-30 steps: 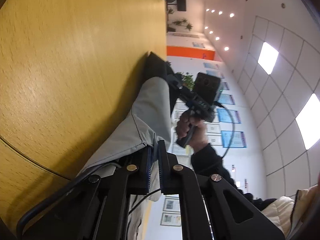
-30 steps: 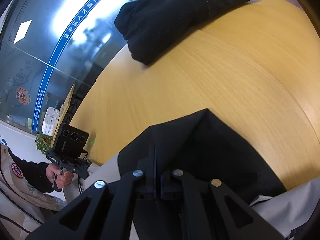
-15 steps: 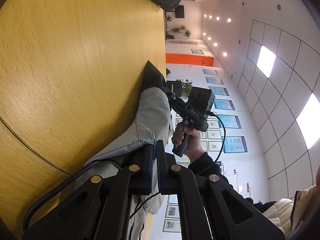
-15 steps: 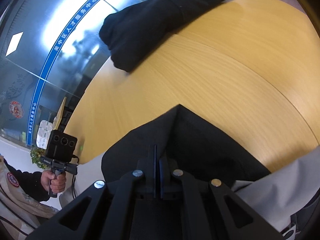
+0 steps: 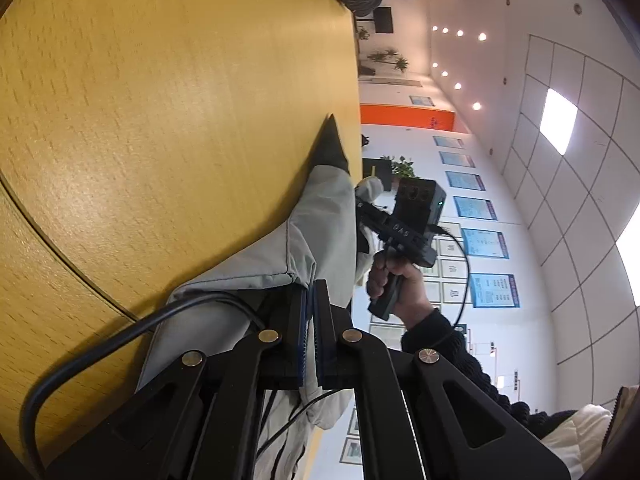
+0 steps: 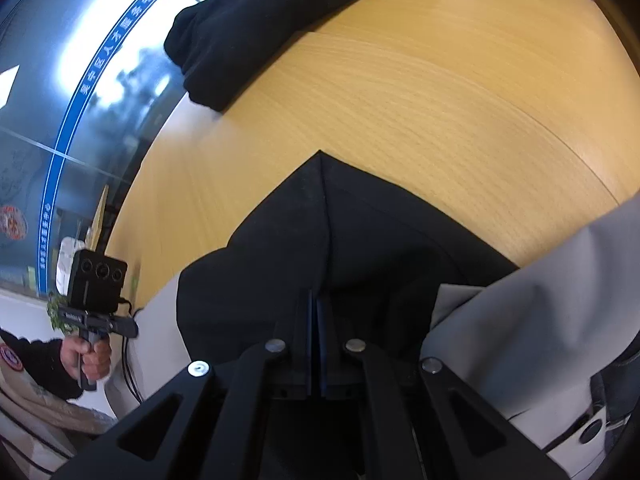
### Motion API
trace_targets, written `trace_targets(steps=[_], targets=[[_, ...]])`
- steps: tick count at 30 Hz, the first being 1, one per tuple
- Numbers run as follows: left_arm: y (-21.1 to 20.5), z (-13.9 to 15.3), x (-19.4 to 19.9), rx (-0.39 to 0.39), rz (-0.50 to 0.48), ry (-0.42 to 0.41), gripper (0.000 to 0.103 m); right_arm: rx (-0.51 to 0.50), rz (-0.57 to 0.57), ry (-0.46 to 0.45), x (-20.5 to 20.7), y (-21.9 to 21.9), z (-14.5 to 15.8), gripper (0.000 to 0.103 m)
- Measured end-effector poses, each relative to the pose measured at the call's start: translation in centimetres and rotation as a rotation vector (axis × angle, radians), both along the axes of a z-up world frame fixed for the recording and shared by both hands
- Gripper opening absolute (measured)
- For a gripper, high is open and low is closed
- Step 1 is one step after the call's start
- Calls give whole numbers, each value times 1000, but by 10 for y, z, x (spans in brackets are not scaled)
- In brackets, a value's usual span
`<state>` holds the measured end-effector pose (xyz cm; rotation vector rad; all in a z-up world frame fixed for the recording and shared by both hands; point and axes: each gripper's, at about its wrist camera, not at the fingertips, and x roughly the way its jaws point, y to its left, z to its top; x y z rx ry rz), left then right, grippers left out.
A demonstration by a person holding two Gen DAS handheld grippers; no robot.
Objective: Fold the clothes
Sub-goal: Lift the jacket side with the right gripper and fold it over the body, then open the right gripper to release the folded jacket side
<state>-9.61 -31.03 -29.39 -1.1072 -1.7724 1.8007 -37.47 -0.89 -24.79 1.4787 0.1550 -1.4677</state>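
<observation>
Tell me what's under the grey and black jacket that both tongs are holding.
The wooden table lies under the grey and black jacket. Whatever sits beneath the draped cloth itself is covered. Left tongs and right tongs clamp its edge.

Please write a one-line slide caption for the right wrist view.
Right tool shut on grey-and-black garment over light wooden table; black clothing pile beyond.

You have bright, even indoor light: ceiling panels and a row of spotlights glow on the far right of the left view. The bench shows soft sheen, with a dark shadow beside the cable. Fisheye bending and black vignette mark every edge. The right view's bench looks slightly motion-blurred, and its window blows out.
</observation>
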Motion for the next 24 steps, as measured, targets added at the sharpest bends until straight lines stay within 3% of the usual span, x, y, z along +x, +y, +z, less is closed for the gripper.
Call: trace_targets(steps=[5,9,11,13,17,19,20,21,22,24], targets=[[4,24,7,-80,-46,26,5,-30,-22,156,7,-5,37,15],[9,59,14,-181,-100,98,8,-167,-6,278,40,-8,83,24],[17,82,10,-242,-130,166,16,-144,6,259,61,-6,73,38],[26,94,-4,-285,-156,212,28,-120,18,239,81,-3,63,41],[37,81,-43,-353,-221,197,28,-60,-4,217,118,15,40,41],[44,60,-58,-380,-267,120,25,-7,-83,251,131,48,29,40],[45,53,-58,-383,-270,96,22,18,-126,277,139,67,26,38],[46,46,-58,-390,-268,74,10,27,-164,300,149,84,30,38],[44,41,-57,-380,-260,59,5,35,-203,323,160,101,34,38],[39,36,-53,-365,-246,38,2,52,-280,369,180,135,41,38]])
